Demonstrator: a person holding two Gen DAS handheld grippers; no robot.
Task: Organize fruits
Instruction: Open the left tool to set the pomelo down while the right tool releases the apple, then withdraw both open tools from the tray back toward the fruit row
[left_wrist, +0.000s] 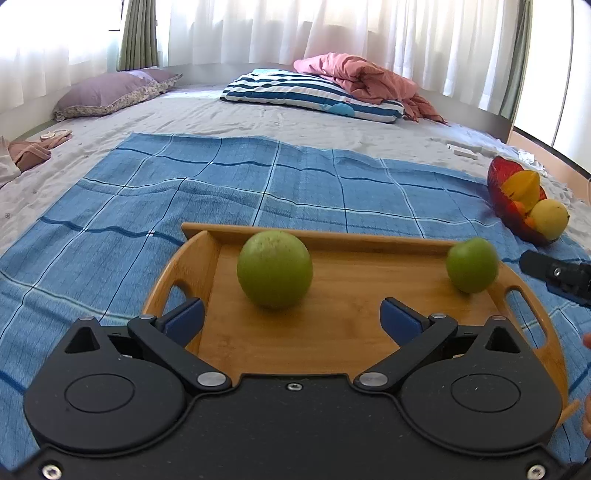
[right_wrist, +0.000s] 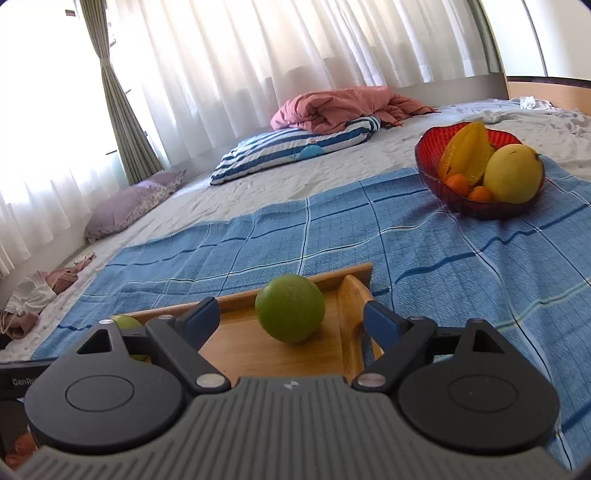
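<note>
Ahead of the left gripper (left_wrist: 291, 317) a blue checked cloth (left_wrist: 258, 184) is spread over a grey bedsheet (left_wrist: 229, 110). Beyond the cloth lie a striped pillow (left_wrist: 314, 96) with a crumpled pink blanket (left_wrist: 365, 79) on it, and to the far left a purple pillow (left_wrist: 110, 92); white curtains (left_wrist: 295, 29) close the background. Nothing stands between either claw and the fruit in front of it.

The left gripper is released, its blue pads spread wide with nothing between them. Just ahead of it sits a wooden tray (left_wrist: 332, 332) on the cloth, its handle cut-outs to either side. A large green fruit (left_wrist: 274, 268) rests on the tray floor directly beyond the open pads, clear of them. A smaller green fruit (left_wrist: 471, 264) sits toward the tray's right end, near the wall.

The right gripper (right_wrist: 291, 319) is likewise released, jaws wide and empty; its tip also shows at the right edge of the left view. The smaller green fruit (right_wrist: 290, 308) lies just ahead between its spread pads, untouched, against the tray's (right_wrist: 258, 350) right end wall. The larger fruit (right_wrist: 127, 323) peeks out behind its left finger.

Farther ahead and to the right of the right claw, a red glass bowl (right_wrist: 428, 158) stands on the cloth, holding a yellow starfruit (right_wrist: 467, 157), a yellow mango (right_wrist: 513, 173) and two small oranges (right_wrist: 458, 183).
</note>
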